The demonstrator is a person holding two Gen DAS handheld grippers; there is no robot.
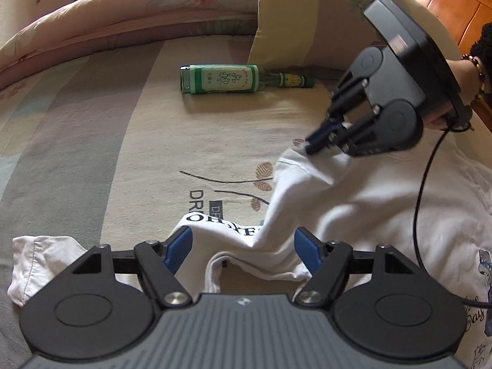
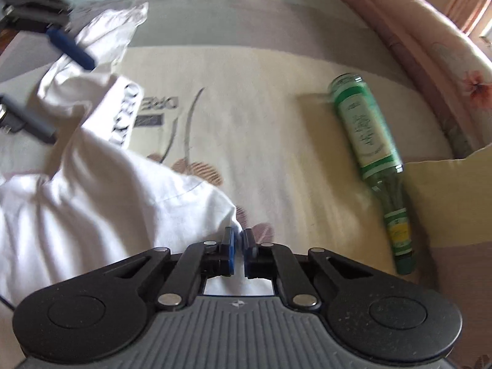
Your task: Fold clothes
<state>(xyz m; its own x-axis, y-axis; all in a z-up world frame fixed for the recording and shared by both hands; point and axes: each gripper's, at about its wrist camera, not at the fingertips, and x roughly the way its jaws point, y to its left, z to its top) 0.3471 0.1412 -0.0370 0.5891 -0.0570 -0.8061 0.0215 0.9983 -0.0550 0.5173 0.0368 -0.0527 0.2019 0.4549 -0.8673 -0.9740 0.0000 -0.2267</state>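
Early in the fold, by the look of it. White T-shirt (image 1: 353, 190) lying crumpled on the bed (image 1: 129, 129), print side partly turned, black lettering visible along one bunched edge and a small cartoon print near the far right. No neat crease anywhere yet; one sleeve (image 1: 37, 264) trailing flat off to the left, body rumpled in loose ridges.

Right gripper (image 1: 316, 144) closed narrowly on a fabric edge, pinching and lifting it slightly above the sheet; from its own wrist view, blue fingers (image 2: 229, 246) nearly touching with white cloth caught between.

Left gripper (image 1: 243, 252) spread wide, fingers (image 1: 180, 246) straddling a raised fold and the neckline area of the shirt, holding nothing yet; likely about to take a second grip point.

Green glass bottle (image 1: 221, 80) lying on its side further up the bed, well apart from the shirt, neck just beside a yellowish pillow (image 1: 283, 24). Floral quilt (image 1: 123, 9) bunched along the far edge.

Still to do, judging from this: spreading the shirt flat, bringing sleeves in, folding the body over.
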